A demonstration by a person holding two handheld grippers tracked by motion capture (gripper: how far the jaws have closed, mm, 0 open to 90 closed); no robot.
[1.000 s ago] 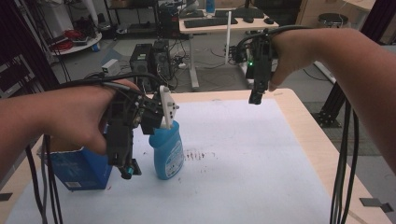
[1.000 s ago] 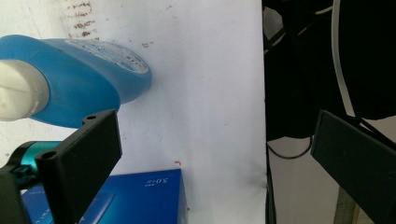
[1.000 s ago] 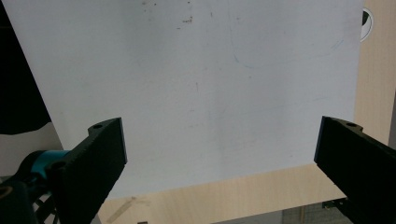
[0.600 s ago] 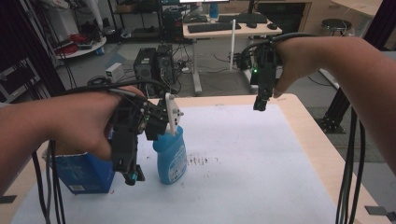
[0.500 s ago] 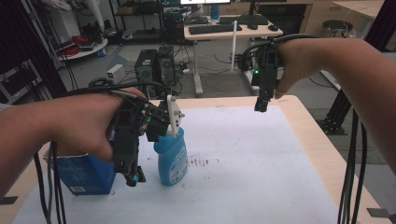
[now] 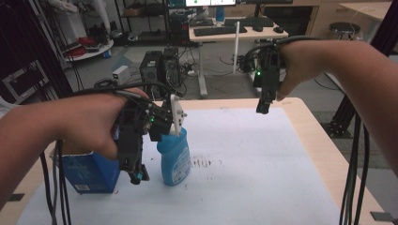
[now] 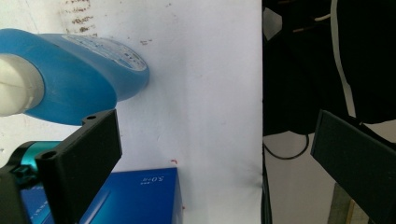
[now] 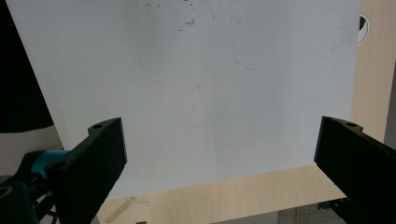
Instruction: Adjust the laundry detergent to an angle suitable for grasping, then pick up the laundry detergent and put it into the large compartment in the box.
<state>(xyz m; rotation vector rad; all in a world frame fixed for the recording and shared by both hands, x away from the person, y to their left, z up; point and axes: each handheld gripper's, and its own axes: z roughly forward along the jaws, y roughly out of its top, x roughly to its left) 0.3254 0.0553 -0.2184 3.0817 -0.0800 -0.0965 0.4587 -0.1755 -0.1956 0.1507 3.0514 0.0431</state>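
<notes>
My left gripper (image 6: pixel 136 173) hangs nearest me over the near-left part of the white sheet (image 6: pixel 263 168), pointing down, with its jaws spread wide and nothing between them. In the left gripper view the jaws stand far apart, and the blue bottle (image 7: pixel 74 79) lies outside them, beside one jaw rather than in the gap. I judge this a staging position: a wide opening leaves room for the bottle's broad body before any closing.

The blue box (image 6: pixel 91 171) sits on the sheet just to the left of that gripper, close enough to limit side travel. The approach should therefore come from above, not from the side.

The blue bottle (image 6: pixel 174 157) stands upright on the sheet just right of the left gripper, its white spray head (image 6: pixel 176 115) level with my left hand (image 6: pixel 94 124). Whether the hand or gripper body touches the spray head cannot be determined. Small dark specks (image 6: pixel 204 163) mark the sheet just right of the bottle.

Farther off, my right gripper (image 6: pixel 263 107) is held high above the far edge of the table (image 6: pixel 324 140), well apart from the bottle. Its jaws are also wide apart and empty, with bare sheet below. I judge it parked clear, leaving the left side free to work.
</notes>
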